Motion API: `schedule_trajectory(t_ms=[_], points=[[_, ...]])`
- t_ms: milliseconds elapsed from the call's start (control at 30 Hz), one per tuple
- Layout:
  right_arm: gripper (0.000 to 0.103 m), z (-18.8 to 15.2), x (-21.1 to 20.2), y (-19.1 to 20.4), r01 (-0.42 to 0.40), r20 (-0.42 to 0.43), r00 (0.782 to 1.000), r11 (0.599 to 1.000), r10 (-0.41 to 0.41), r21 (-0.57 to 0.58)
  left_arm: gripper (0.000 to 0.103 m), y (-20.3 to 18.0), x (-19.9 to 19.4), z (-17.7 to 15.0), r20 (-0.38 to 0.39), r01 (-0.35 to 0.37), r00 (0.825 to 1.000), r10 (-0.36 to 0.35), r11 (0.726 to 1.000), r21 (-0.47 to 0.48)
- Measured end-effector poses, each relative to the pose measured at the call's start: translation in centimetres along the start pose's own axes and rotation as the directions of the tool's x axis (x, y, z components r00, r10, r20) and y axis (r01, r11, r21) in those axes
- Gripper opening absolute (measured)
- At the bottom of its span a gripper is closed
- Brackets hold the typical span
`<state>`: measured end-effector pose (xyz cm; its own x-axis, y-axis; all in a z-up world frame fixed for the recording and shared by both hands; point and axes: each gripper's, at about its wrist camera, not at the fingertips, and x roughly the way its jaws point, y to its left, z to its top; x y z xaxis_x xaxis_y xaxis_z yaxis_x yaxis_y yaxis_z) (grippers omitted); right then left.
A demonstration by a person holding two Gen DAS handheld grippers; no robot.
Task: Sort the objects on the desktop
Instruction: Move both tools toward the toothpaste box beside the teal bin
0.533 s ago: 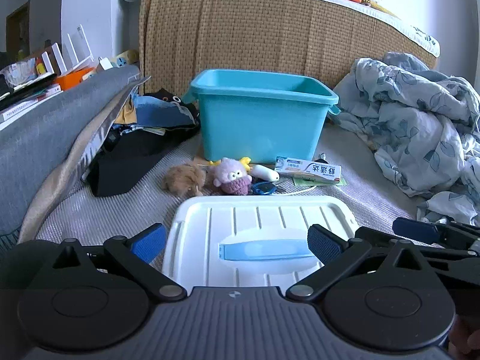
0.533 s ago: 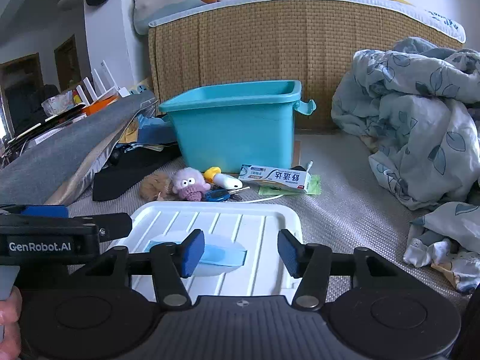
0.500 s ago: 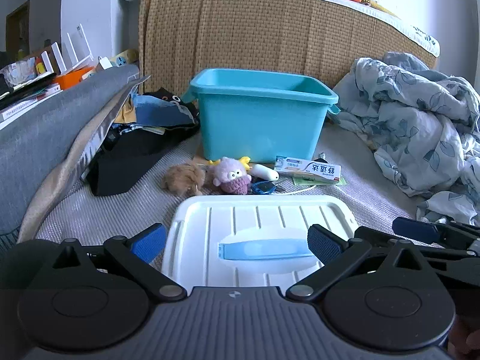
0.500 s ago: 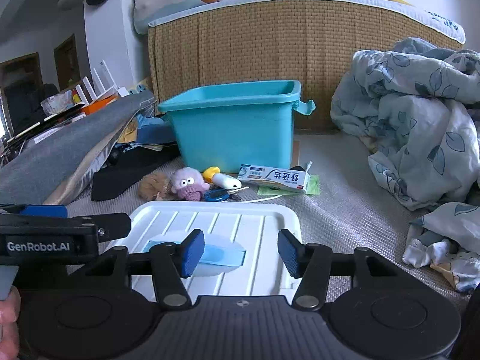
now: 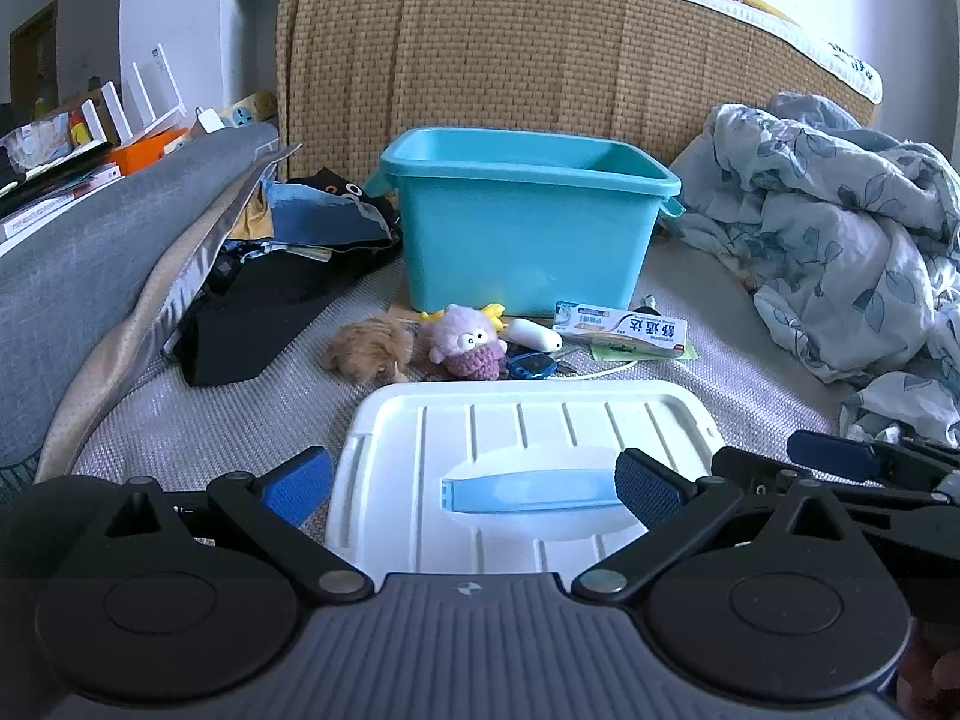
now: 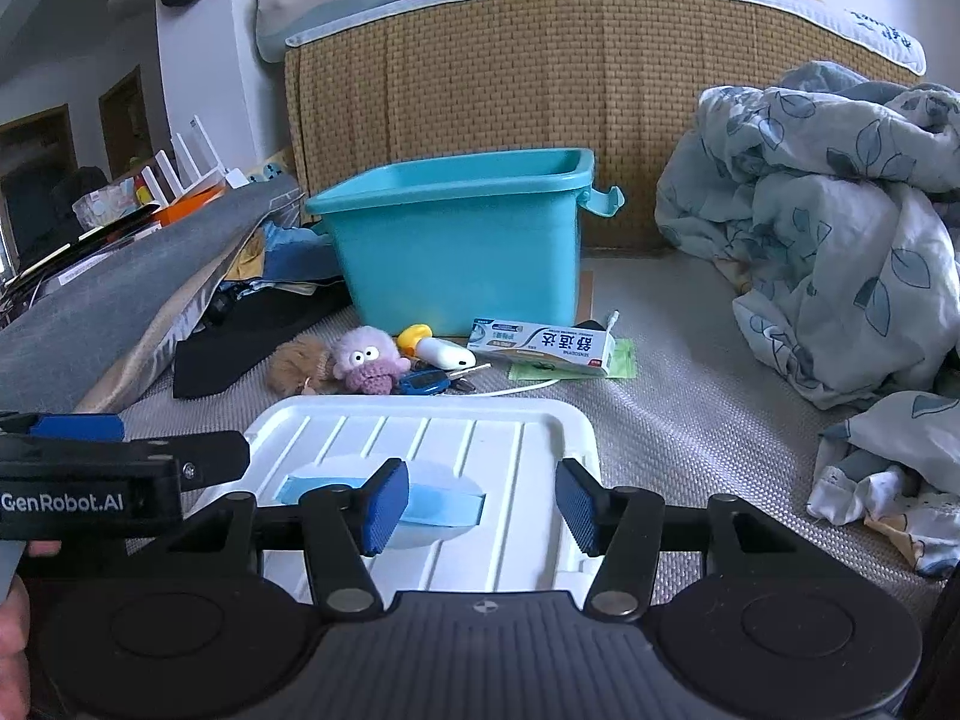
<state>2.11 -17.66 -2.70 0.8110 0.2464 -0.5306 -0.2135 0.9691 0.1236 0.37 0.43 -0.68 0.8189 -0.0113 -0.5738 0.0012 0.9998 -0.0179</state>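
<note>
An open teal bin [image 5: 528, 210] stands on the bed mat; it also shows in the right wrist view [image 6: 462, 240]. In front of it lie a brown fuzzy toy [image 5: 369, 351], a purple plush [image 5: 468, 345], a white tube with a yellow cap [image 6: 441, 348], blue keys [image 5: 531, 367] and a toothpaste box [image 5: 621, 329]. A white lid [image 5: 522, 450] with a blue handle [image 5: 528, 489] lies nearest. My left gripper [image 5: 474, 486] is open above the lid. My right gripper [image 6: 483, 507] is open above the lid [image 6: 456, 456] too.
A crumpled floral blanket [image 5: 840, 252] fills the right side. Dark clothes [image 5: 270, 300] and a grey cushion [image 5: 90, 276] lie on the left. A wicker headboard [image 5: 540, 60] stands behind the bin. A white cable [image 6: 522, 387] runs by the lid.
</note>
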Motion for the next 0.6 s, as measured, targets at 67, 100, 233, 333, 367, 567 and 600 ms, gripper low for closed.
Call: schedule_trajectory(t_ms=[67,100,233,333,367,567,600], points=[[0.058,0.1,0.2,-0.1,0.001,0.000,1.000,1.000,-0.001,0.004,0.103,0.0,0.1,-0.1,0.002,0.001,1.000,-0.001,1.000,0.003],[0.058,0.1,0.3,-0.1,0.002,0.001,1.000,1.000,-0.002,0.005,0.103,0.0,0.1,0.0,0.002,0.003,1.000,-0.003,1.000,0.004],[0.058,0.2,0.6,-0.3,0.004,0.001,1.000,1.000,-0.004,0.013,0.103,0.2,0.4,0.3,0.019,0.003,1.000,-0.003,1.000,0.002],[0.058,0.3,0.9,-0.5,0.005,0.006,1.000,1.000,-0.005,0.019,0.103,0.2,0.9,0.6,0.018,0.007,1.000,-0.007,1.000,0.003],[0.058,0.3,1.0,-0.6,0.006,0.004,1.000,1.000,-0.006,0.020,0.103,0.2,1.0,0.8,0.017,0.011,1.000,-0.012,1.000,0.005],[0.058,0.5,1.9,-0.7,0.014,0.007,1.000,1.000,-0.014,0.017,0.103,0.4,1.9,1.0,0.034,0.010,0.999,-0.010,1.000,-0.004],[0.058,0.7,2.1,-0.7,0.017,0.007,1.000,1.000,-0.017,0.014,0.103,0.6,2.0,1.2,0.035,0.013,0.999,-0.013,1.000,-0.011]])
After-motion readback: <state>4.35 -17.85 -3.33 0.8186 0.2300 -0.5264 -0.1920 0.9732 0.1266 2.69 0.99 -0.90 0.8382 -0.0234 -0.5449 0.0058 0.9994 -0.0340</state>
